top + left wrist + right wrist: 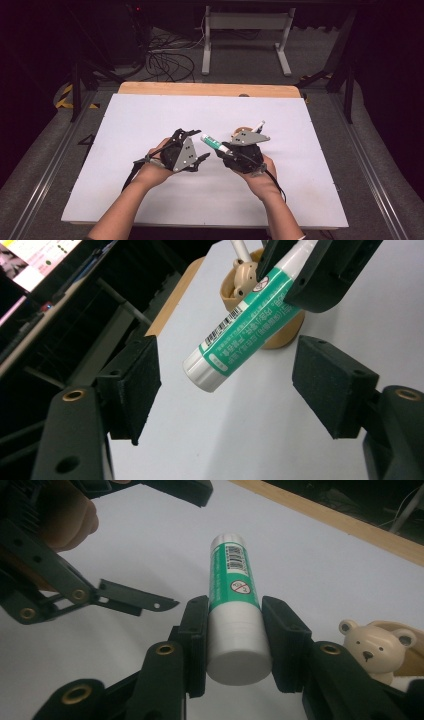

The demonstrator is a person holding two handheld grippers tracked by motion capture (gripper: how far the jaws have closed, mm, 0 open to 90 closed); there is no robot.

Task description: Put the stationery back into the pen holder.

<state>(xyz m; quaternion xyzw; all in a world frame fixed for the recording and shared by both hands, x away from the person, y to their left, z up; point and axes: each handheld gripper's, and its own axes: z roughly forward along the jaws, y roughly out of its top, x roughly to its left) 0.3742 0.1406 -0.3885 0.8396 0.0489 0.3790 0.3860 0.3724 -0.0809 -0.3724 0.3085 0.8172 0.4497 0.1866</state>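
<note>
Your right gripper (226, 148) squeezes the glue stick (212, 142) by its white cap, above the white table (150, 115). Your left gripper (192, 150) is wide open at its nine o'clock, holding nothing. A bear pen holder (380, 650) stands just behind.

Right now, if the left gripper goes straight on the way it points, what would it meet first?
Probably the glue stick, which the right gripper holds up. Its free white end hangs between the left gripper's open jaws, somewhat ahead. Behind it stands the tan bear holder; the depth is uncertain.
</note>
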